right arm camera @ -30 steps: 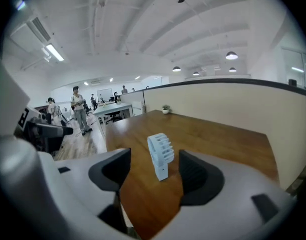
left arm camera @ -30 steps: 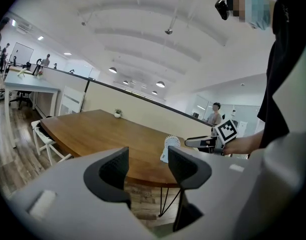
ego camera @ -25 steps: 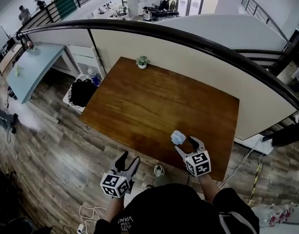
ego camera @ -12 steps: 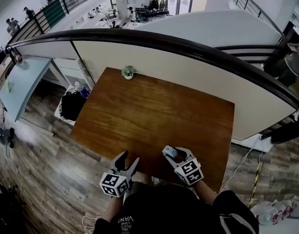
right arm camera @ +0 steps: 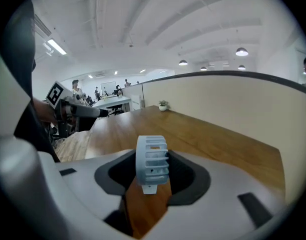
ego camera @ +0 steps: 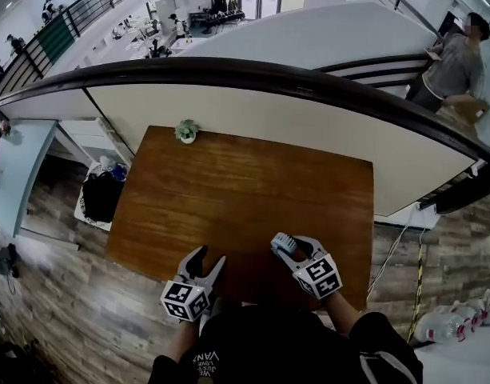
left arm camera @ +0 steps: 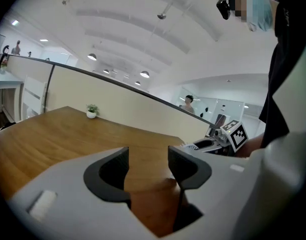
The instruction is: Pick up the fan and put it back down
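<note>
A small pale-blue fan (right arm camera: 153,164) with a slatted round housing stands between the jaws of my right gripper (right arm camera: 153,176), above the brown wooden table (ego camera: 245,182). Those jaws have just been closing, and both pads now lie against the fan's sides. In the head view the fan (ego camera: 283,242) and the right gripper (ego camera: 296,248) are near the table's front edge, right of centre. My left gripper (ego camera: 206,261) hangs at the front edge further left, open, with only bare wood between its jaws (left arm camera: 148,166).
A small potted plant (ego camera: 186,131) sits at the table's far left corner. A beige partition with a dark rail (ego camera: 229,70) runs behind the table. A black bag (ego camera: 101,194) lies on the floor at left. A person (ego camera: 456,62) stands far right.
The right jaws, wide apart around the fan before, have closed onto it. My left gripper has come forward from over the floor to the table's front edge.
</note>
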Demonstrator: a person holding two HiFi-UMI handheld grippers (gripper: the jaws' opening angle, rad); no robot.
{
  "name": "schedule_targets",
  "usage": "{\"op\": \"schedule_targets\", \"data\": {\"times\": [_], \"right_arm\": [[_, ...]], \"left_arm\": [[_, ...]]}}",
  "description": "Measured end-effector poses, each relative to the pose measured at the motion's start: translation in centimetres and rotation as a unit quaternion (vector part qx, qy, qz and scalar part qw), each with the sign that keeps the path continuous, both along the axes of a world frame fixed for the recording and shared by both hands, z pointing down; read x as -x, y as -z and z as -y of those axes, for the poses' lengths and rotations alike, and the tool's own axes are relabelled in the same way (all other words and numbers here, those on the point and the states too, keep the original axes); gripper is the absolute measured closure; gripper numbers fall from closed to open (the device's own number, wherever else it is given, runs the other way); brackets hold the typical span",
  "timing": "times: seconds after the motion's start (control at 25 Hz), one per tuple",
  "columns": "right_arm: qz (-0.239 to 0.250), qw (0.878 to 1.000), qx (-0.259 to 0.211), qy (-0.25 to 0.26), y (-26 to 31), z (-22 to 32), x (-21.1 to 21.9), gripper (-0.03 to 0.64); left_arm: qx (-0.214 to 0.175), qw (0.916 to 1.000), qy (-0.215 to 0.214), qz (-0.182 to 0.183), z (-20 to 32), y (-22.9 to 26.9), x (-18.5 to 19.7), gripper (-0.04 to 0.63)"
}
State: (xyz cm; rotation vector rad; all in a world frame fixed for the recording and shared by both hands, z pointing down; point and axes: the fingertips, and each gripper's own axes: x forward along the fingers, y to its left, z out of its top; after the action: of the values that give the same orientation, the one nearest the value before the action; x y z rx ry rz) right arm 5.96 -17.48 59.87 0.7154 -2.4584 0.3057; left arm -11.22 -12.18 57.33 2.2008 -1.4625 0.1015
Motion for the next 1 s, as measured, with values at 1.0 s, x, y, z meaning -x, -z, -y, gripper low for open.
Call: {"op": "schedule_targets", "data": {"times": [1.0], "right_arm": [[-0.061, 0.992, -0.092, -0.056, 2.3, 20.6, 5.7, 0.434]], "left_arm": [[0.026, 0.9909, -0.132, 0.001, 11.0, -2.7, 9.7, 0.364]]}}
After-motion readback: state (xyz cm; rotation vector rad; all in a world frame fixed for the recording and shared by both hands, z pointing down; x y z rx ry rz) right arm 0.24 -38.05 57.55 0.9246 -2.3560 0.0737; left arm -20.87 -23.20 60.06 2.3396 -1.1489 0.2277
